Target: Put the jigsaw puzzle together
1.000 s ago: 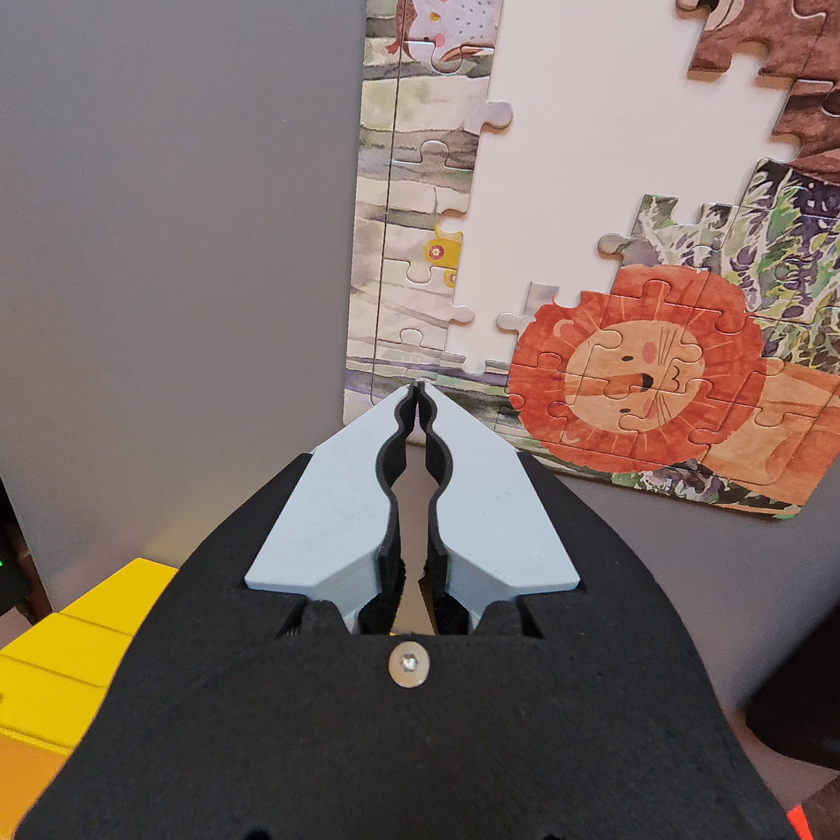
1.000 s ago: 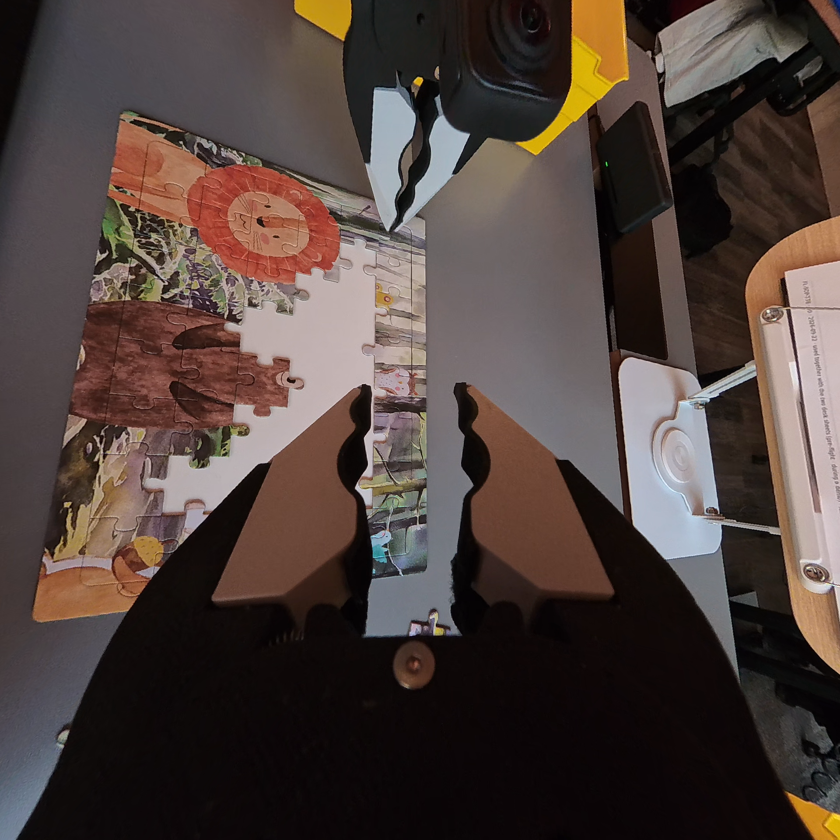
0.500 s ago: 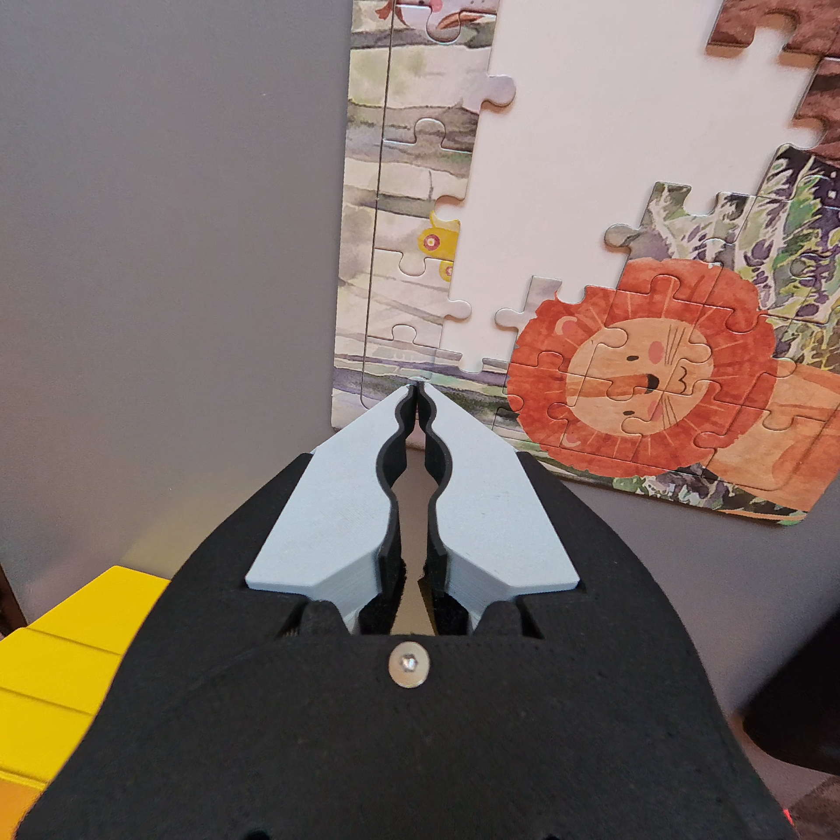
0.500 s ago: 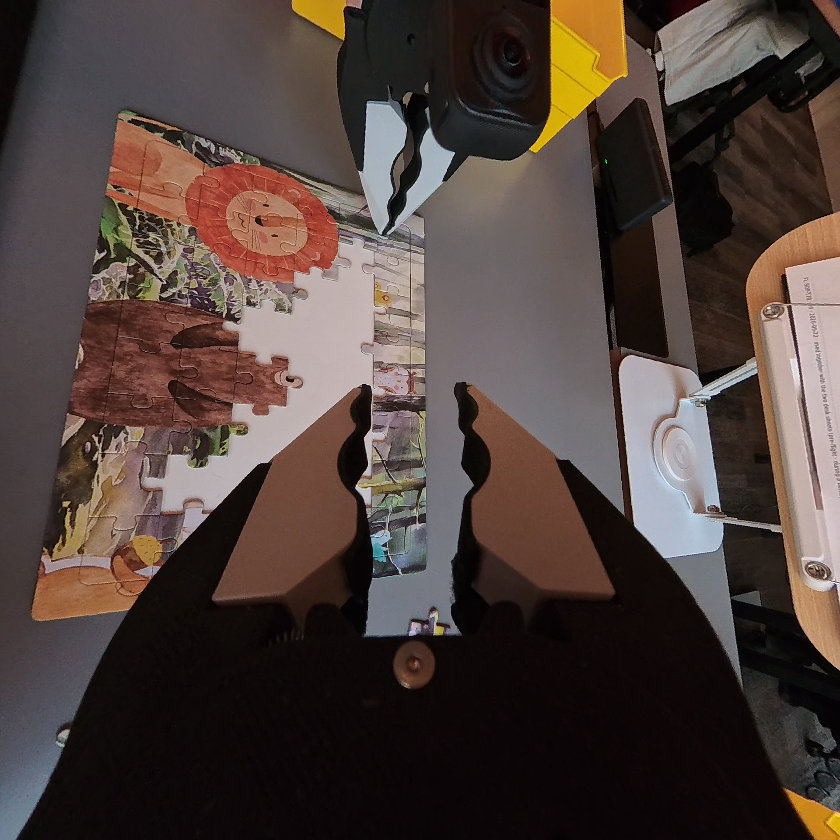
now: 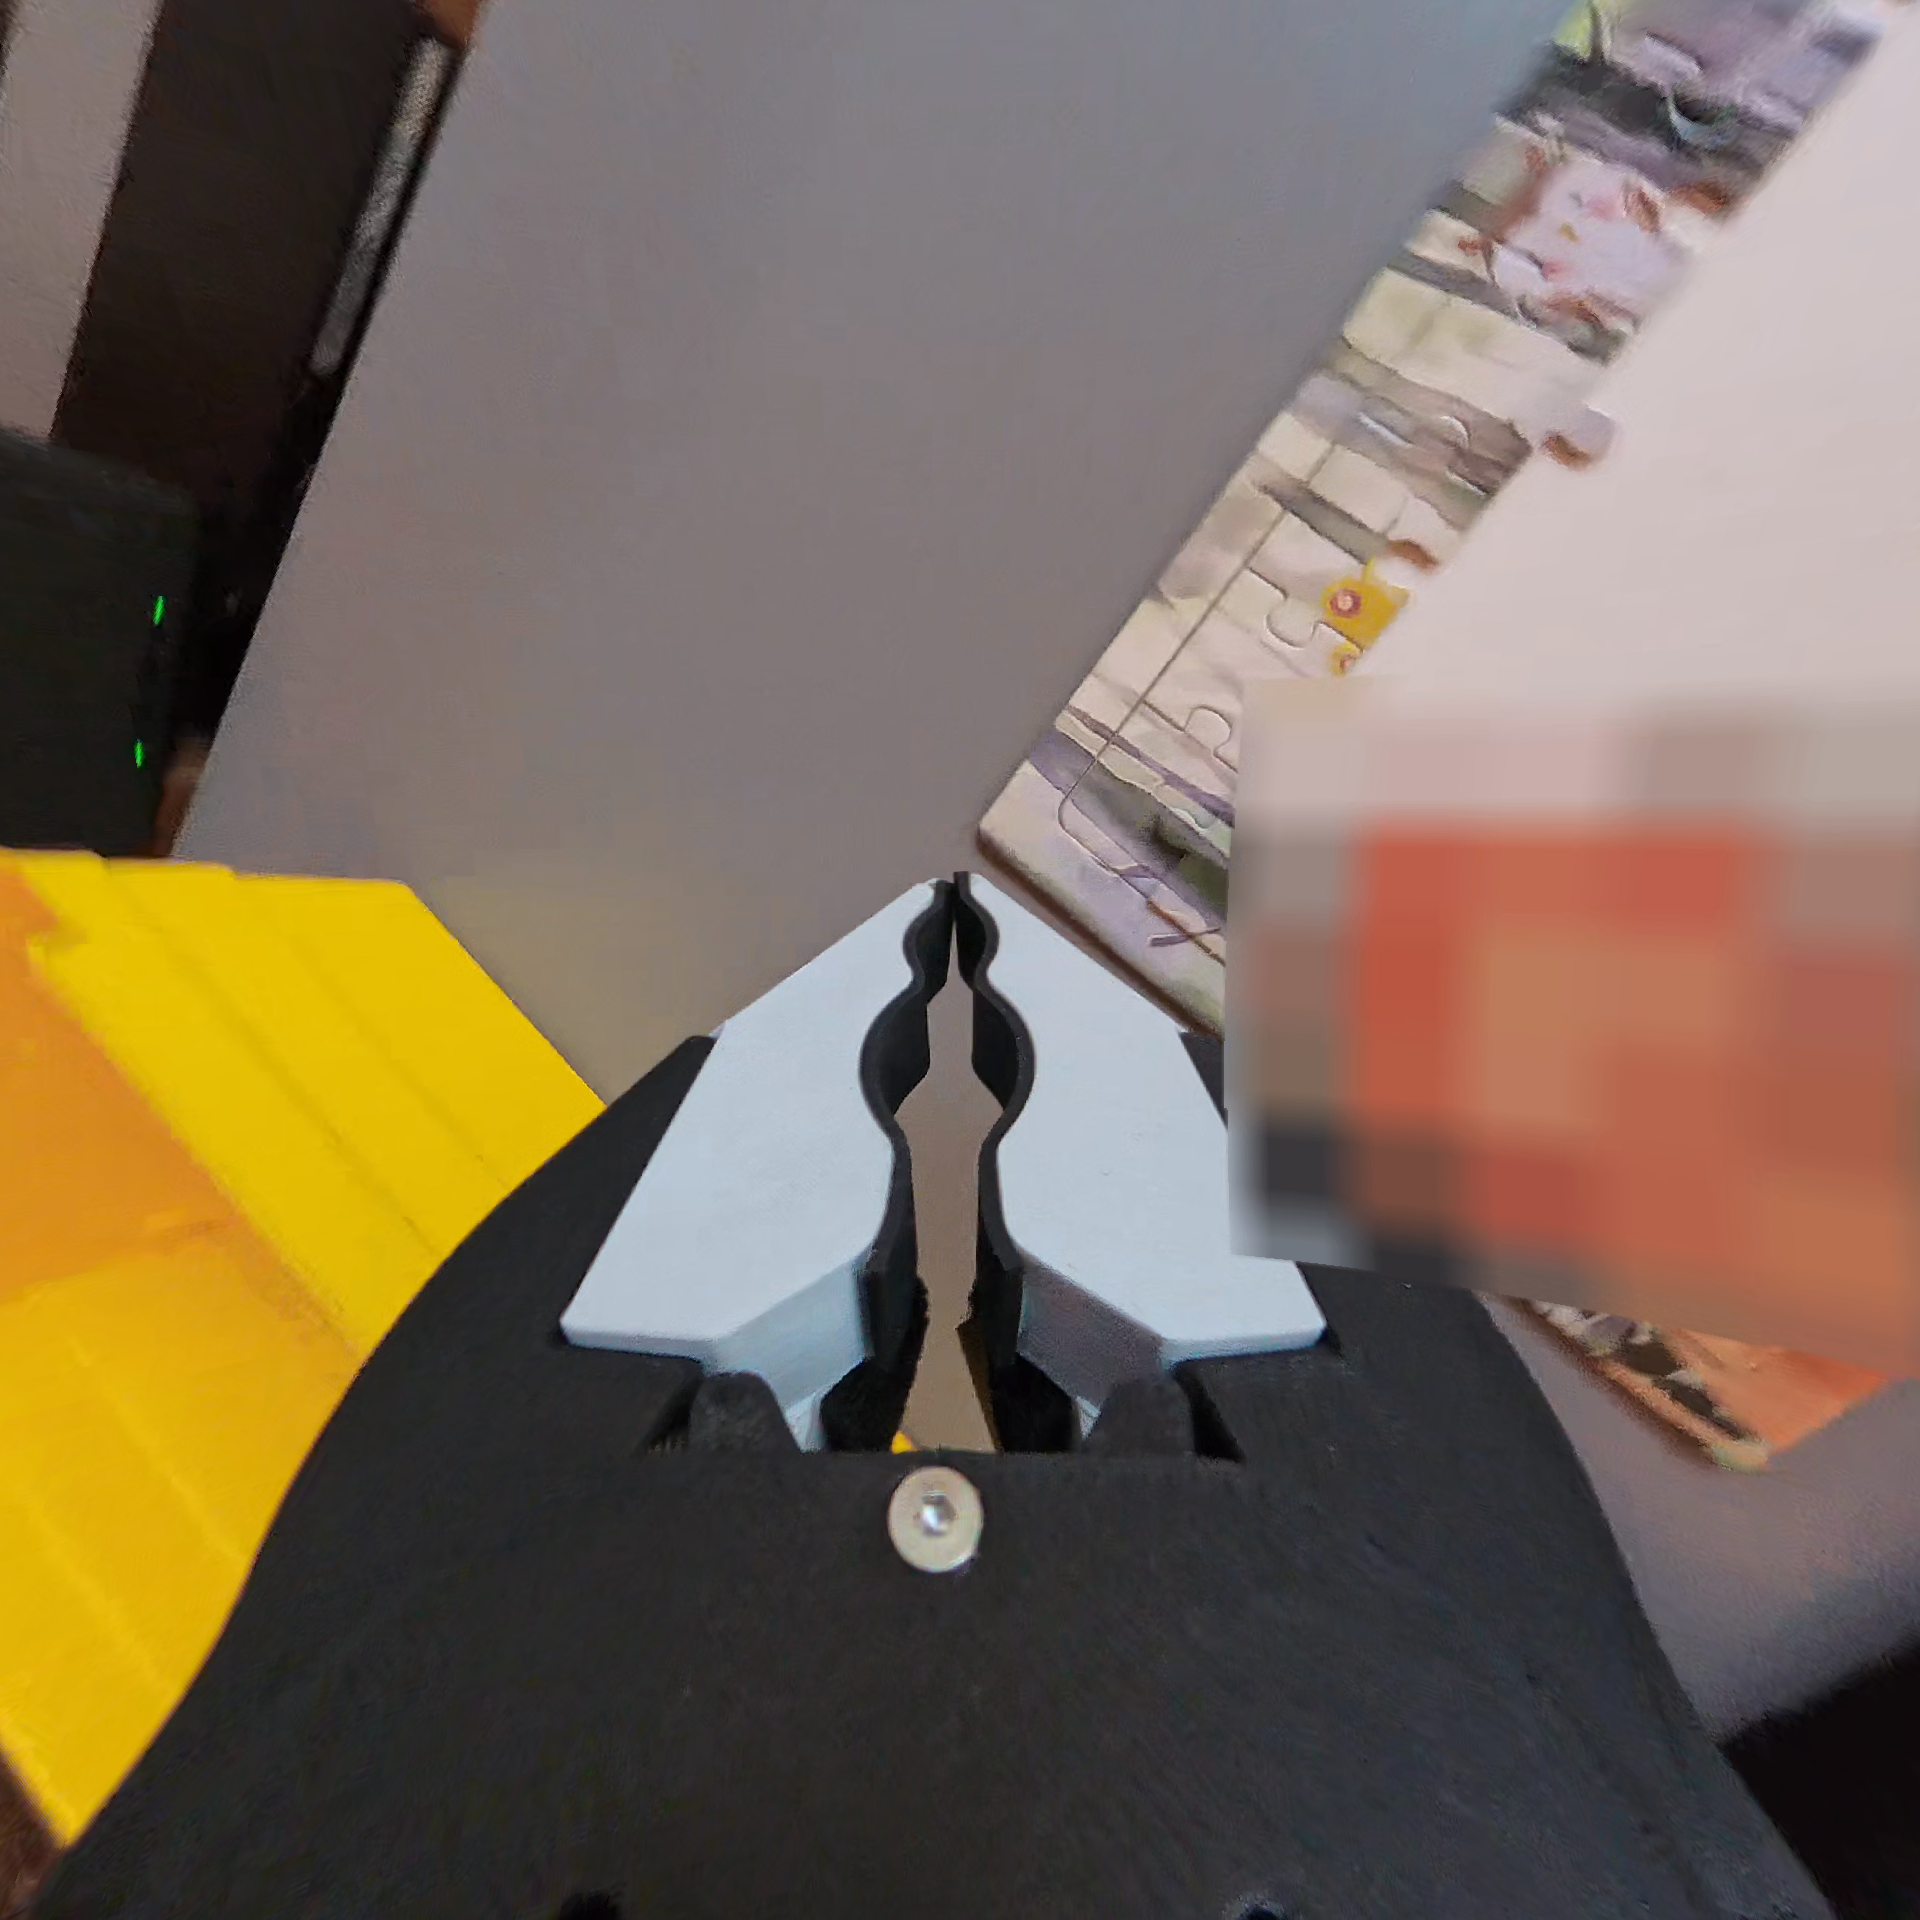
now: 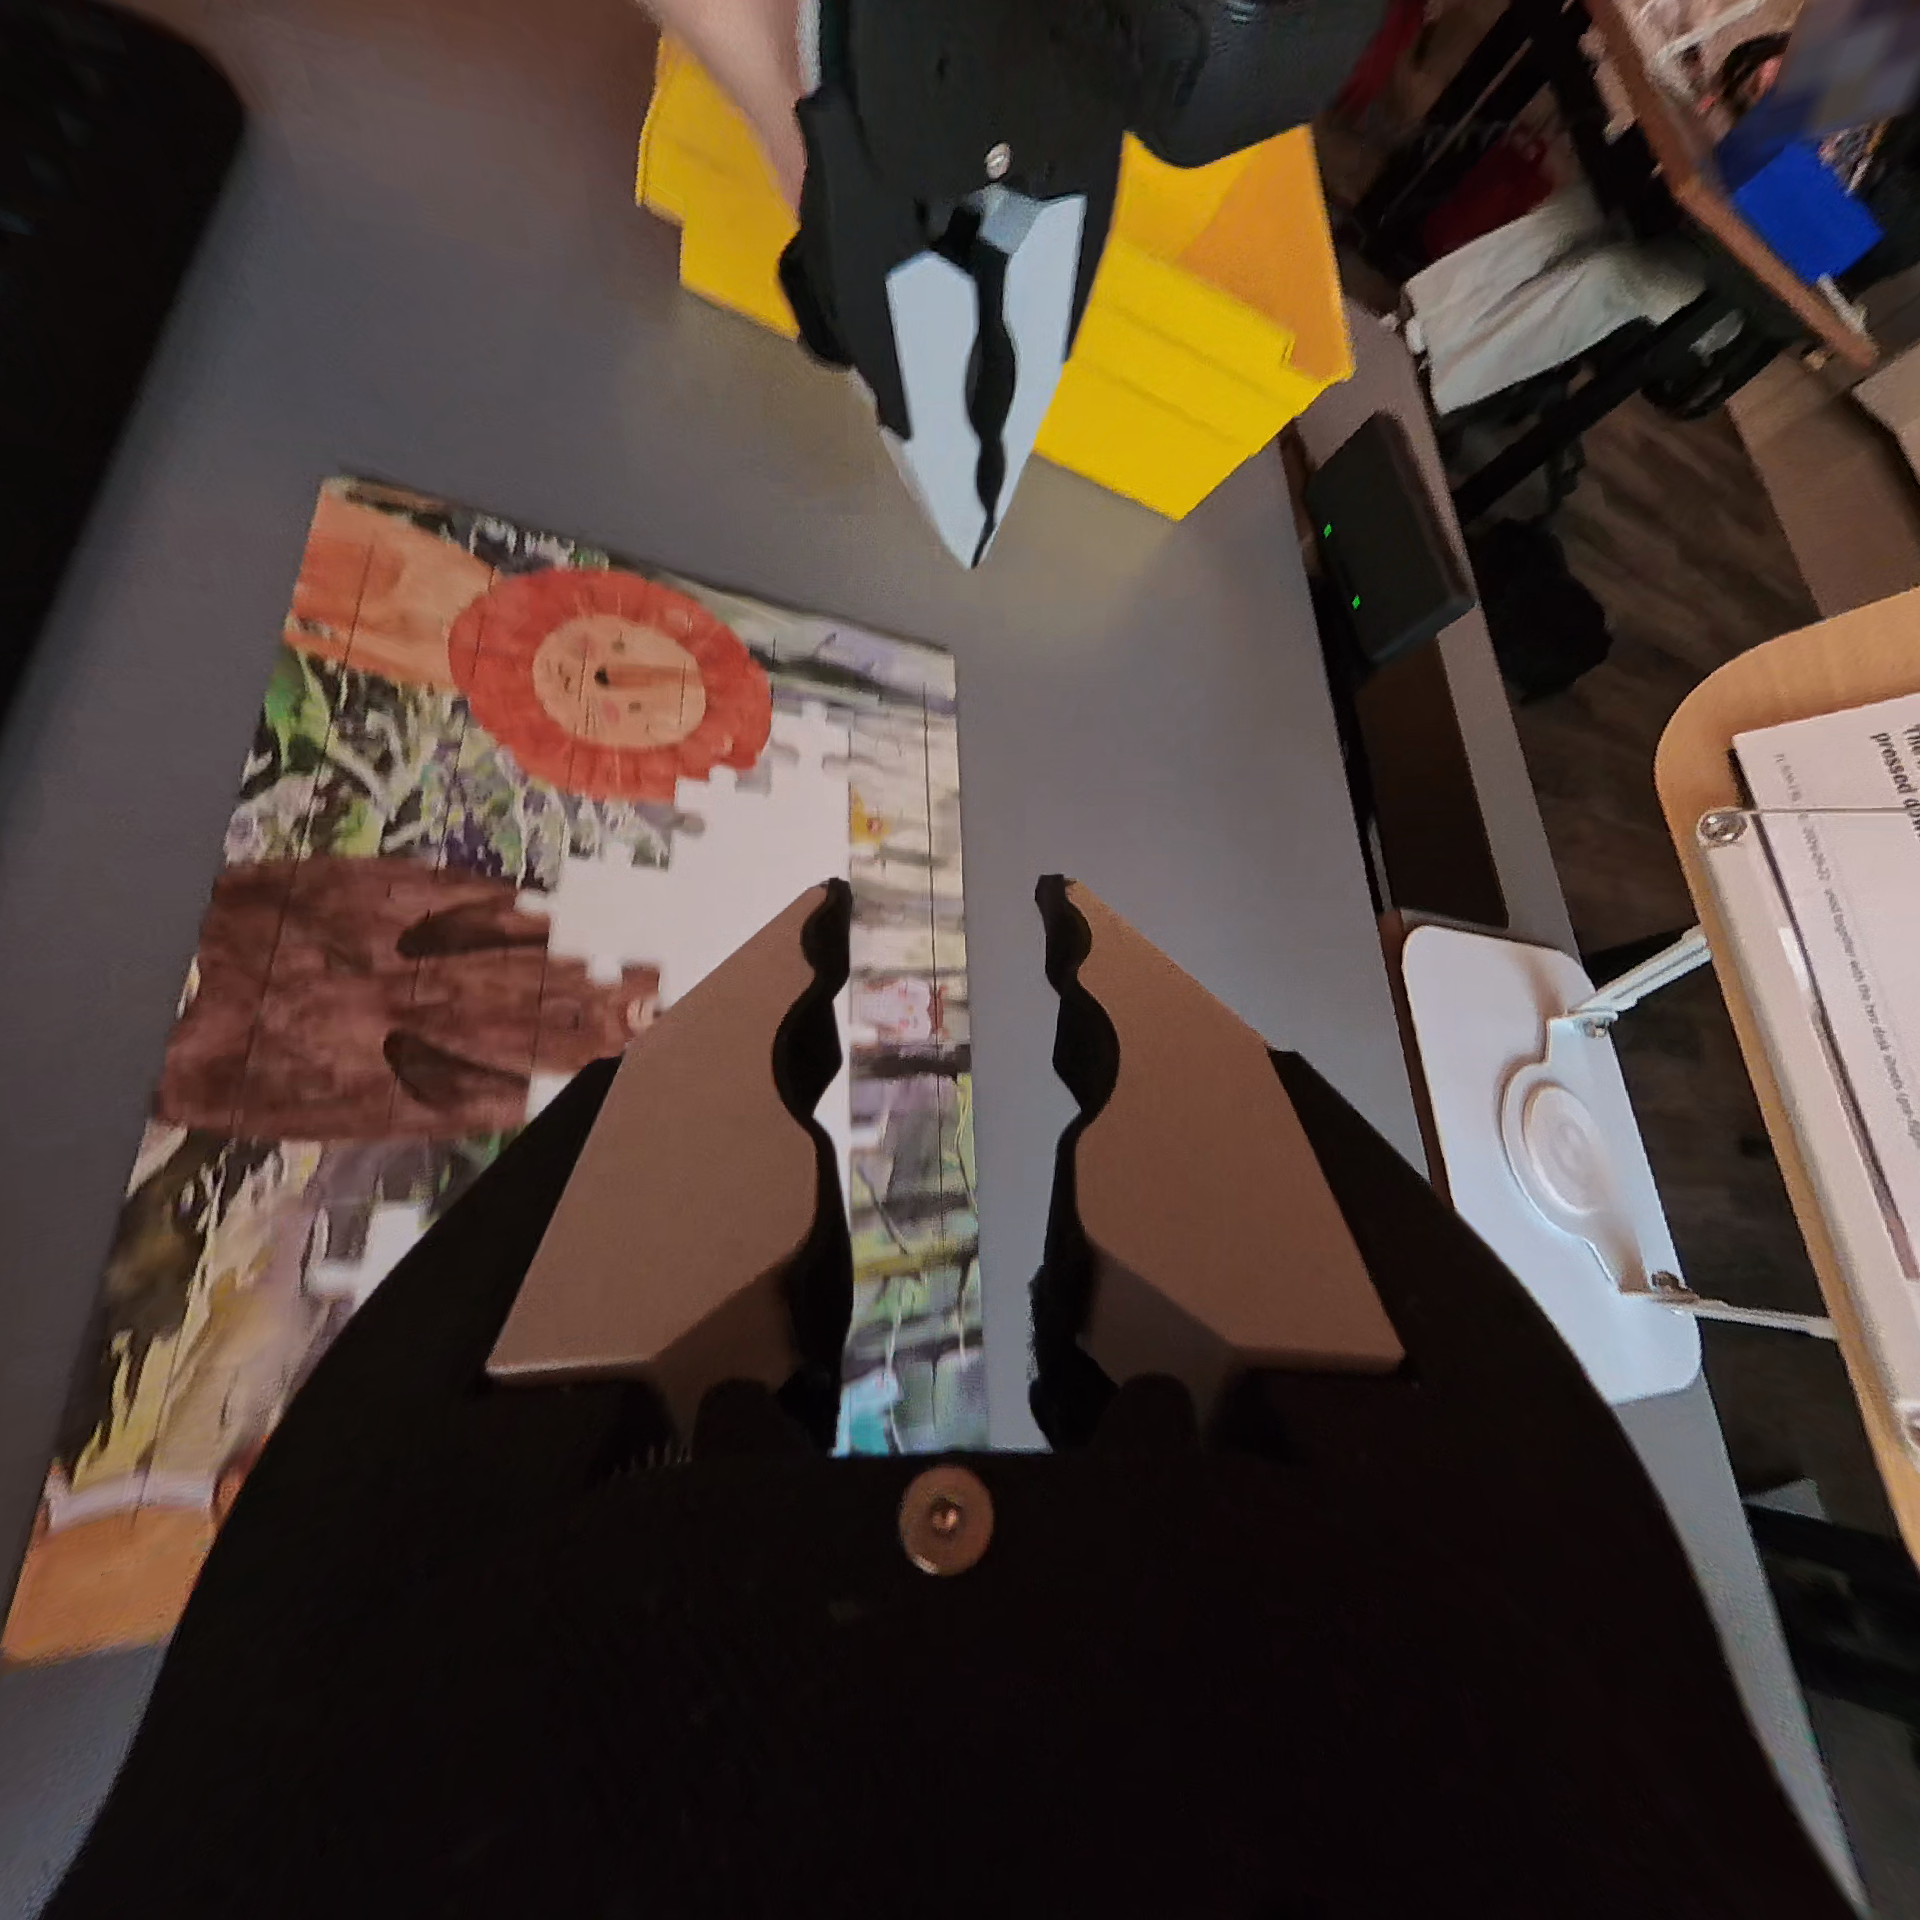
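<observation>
The jigsaw puzzle (image 6: 343, 977) lies flat on the grey table, mostly assembled, with a lion (image 6: 613, 675), a brown animal and a white bare gap (image 6: 748, 852) in the middle. My right gripper (image 6: 943, 899) is open and empty, hovering above the puzzle's right edge strip. My left gripper (image 5: 954, 883) is shut with nothing visible between its tips, over bare table beside the puzzle's corner (image 5: 1143, 790). It also shows in the right wrist view (image 6: 977, 540), beyond the puzzle's far edge. No loose piece is in view.
A yellow bin (image 6: 1174, 395) stands at the far table edge, close left of my left gripper (image 5: 208, 1091). A black device with green lights (image 6: 1382, 551) and a white pad (image 6: 1538, 1143) sit at the right edge. A wooden table with papers (image 6: 1818, 935) is farther right. Some 20 cm of space lies between my two pairs of fingers.
My left gripper has pulled back off the puzzle's corner toward the yellow bin and turned, staying shut. My right gripper's view has shifted; it stays open over the puzzle's right edge.
</observation>
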A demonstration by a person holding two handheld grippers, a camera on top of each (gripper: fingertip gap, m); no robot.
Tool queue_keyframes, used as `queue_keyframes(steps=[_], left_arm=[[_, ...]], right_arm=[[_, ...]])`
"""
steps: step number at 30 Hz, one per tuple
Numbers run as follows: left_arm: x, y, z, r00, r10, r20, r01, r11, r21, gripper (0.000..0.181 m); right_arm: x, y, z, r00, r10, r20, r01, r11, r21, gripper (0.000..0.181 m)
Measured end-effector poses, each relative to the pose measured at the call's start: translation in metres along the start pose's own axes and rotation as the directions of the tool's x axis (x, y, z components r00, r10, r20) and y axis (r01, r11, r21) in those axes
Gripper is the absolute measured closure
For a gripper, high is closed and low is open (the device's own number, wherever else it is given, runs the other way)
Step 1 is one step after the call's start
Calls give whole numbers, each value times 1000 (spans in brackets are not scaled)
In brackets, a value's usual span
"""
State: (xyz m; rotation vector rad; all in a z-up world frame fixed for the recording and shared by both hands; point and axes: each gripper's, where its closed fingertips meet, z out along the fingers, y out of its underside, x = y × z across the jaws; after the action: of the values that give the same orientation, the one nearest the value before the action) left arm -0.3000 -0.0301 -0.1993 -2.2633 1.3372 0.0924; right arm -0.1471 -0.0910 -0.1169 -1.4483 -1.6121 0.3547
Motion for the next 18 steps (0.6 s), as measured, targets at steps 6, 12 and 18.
queue_keyframes(steps=[6, 12, 18], left_arm=[[38, 5, -14, 950, -305, -69, 312, 942, 125, 181], [58, 16, -1, 932, -353, -83, 362, 919, 154, 181], [60, 13, 12, 900, -411, -146, 432, 887, 164, 181]], right_arm=[[8, -27, 45, 962, 271, -47, -259, 950, 172, 156], [0, -9, 104, 958, 286, 7, -286, 958, 14, 181], [-16, 4, 154, 939, 330, 96, -312, 936, -165, 181]])
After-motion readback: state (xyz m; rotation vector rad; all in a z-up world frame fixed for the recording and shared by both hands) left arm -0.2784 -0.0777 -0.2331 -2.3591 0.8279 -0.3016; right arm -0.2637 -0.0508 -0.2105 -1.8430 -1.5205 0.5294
